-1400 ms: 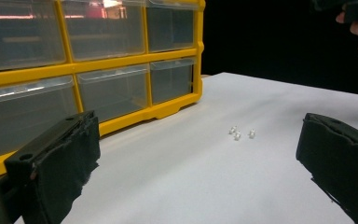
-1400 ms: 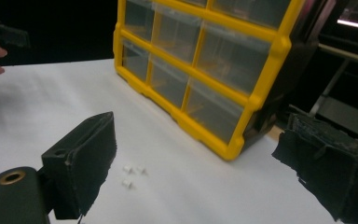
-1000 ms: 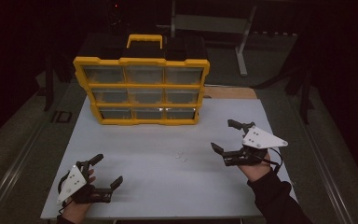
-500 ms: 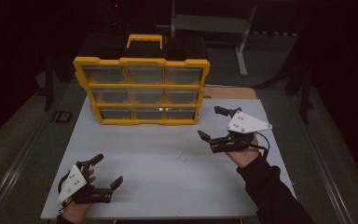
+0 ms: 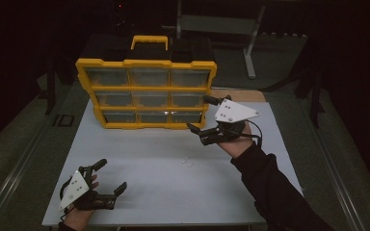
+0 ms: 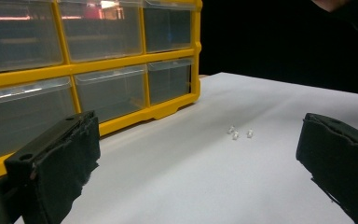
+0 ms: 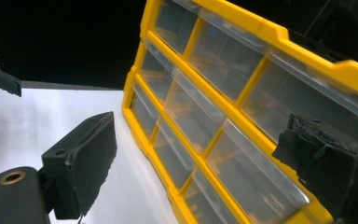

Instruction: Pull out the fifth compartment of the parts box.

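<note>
- The yellow drawer box stands upright at the far side of the white table; a hard push on a drawer front could probably tip or slide it back
- The right gripper, jaws wide apart and empty, hangs just off the box's lower right drawers and could snag the frame
- The left gripper rests open near the front edge
- Three tiny clear bits lie mid-table and could be swept off
- The room around is dark

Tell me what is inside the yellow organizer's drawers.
The yellow organizer has nine clear-fronted drawers, all closed. In the right gripper view, faint yellowish shapes show behind some fronts; reflections and haze hide what they are. The right claw hangs open nearby.
</note>
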Action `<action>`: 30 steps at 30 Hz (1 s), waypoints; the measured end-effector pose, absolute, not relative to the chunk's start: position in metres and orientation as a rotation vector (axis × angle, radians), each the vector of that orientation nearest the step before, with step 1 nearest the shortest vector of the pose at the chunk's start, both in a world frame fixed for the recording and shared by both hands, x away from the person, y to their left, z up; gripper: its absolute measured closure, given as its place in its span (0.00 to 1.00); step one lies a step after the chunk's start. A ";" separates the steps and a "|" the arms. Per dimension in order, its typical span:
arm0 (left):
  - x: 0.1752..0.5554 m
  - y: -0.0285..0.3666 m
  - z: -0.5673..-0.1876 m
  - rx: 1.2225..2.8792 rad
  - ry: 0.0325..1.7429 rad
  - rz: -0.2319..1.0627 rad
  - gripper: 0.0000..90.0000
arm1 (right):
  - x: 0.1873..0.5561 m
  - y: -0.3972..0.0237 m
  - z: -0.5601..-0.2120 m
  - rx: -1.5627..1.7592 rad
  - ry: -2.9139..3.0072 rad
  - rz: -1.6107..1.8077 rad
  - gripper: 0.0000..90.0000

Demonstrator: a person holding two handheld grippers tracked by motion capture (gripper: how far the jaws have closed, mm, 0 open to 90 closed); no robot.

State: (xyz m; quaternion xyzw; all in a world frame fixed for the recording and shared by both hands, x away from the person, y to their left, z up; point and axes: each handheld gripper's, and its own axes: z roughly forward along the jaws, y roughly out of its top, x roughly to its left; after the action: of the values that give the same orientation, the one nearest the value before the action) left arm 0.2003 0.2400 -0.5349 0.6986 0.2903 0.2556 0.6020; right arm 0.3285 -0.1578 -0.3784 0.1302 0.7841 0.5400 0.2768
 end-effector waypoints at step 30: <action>0.200 0.240 -0.535 1.618 0.668 0.593 0.00 | 0.366 -0.086 -0.366 0.119 2.207 1.386 0.13</action>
State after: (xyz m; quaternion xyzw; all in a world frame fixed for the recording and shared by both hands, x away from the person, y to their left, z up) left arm 0.2001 0.2399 -0.5351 0.6988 0.2886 0.2561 0.6023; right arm 0.3664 -0.0859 -0.3659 0.0439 0.8162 0.5126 0.2630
